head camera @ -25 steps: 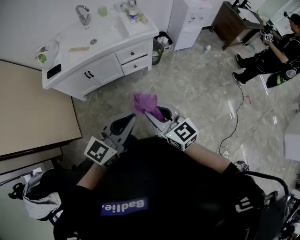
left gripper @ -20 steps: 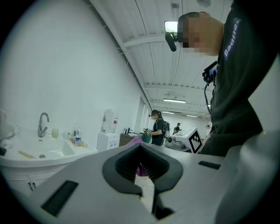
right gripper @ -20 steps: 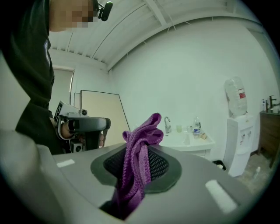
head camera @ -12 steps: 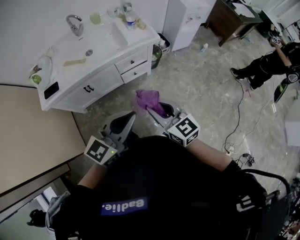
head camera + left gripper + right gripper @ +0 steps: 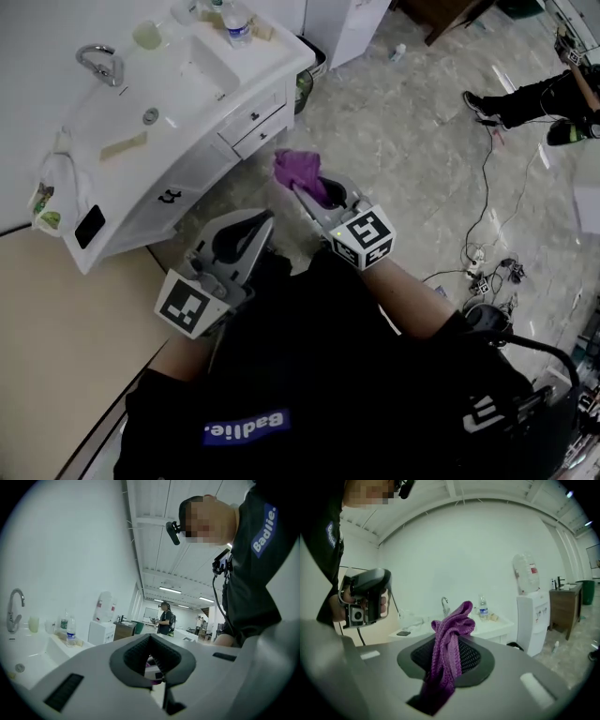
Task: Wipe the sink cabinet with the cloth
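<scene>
Right claw (image 5: pixel 305 189) is clamped on the purple cloth (image 5: pixel 296 167). In the right gripper view the cloth (image 5: pixel 449 644) runs up between the pads and bunches in a knot above the tips. It is held in the air over the floor (image 5: pixel 412 141), just off the drawer end of the sink cabinet (image 5: pixel 202 173) and not touching it. Left claw (image 5: pixel 263 223) has its jaws together with nothing between them. The left gripper view shows only a narrow slit at the pads, with a bit of purple visible through it. It sits beside the right claw, lower in the head view, also clear of the cabinet. On the white tabletop: basin (image 5: pixel 183 84), faucet (image 5: pixel 101 62), a green cup (image 5: pixel 147 36), a water bottle (image 5: pixel 236 21) at the far corner, and a dark phone-like slab (image 5: pixel 90 226) at the near end. A bin (image 5: pixel 303 89) stands at the cabinet's far side. Another person (image 5: pixel 553 94) is at the top right, well apart.
</scene>
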### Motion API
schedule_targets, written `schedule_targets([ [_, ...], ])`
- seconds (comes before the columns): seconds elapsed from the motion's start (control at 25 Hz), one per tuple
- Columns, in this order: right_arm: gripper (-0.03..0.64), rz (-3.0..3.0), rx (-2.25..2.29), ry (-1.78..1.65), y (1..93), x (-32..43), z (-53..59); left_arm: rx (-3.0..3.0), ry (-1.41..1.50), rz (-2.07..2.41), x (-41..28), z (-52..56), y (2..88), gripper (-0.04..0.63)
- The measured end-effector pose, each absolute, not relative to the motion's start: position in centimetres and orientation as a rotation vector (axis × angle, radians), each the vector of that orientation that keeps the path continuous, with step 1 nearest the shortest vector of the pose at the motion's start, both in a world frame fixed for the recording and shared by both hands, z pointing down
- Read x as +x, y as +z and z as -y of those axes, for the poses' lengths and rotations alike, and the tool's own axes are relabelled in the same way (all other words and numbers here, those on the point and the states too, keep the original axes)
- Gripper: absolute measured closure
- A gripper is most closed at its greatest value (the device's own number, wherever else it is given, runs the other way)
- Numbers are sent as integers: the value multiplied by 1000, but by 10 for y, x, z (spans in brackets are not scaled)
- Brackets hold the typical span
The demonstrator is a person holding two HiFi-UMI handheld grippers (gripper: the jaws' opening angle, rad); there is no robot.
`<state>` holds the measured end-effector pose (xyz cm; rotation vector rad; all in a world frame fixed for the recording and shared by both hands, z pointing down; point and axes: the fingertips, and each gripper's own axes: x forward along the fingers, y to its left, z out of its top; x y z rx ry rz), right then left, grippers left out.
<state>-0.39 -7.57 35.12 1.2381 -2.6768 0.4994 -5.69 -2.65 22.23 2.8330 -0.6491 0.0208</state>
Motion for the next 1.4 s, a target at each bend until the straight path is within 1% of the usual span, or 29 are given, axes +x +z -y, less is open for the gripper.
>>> schedule_targets([
  [0.16,532,2603,1263,533,412,22,115,2844,-27,693,-36,56,234,606],
  [0.44,532,2535,1212,396,500,56,198,2821,-47,769,0,101,281,606],
  [0.72,532,2465,1222,361,586,78,275,2779,-70,912,7,130,327,606],
  [1.16,532,2317,1288,299,682,77,393,2762,10,1037,-3,148,371,606],
  [1.4,532,2268,1243,258,702,44,415,2718,44,1042,-22,144,391,606],
])
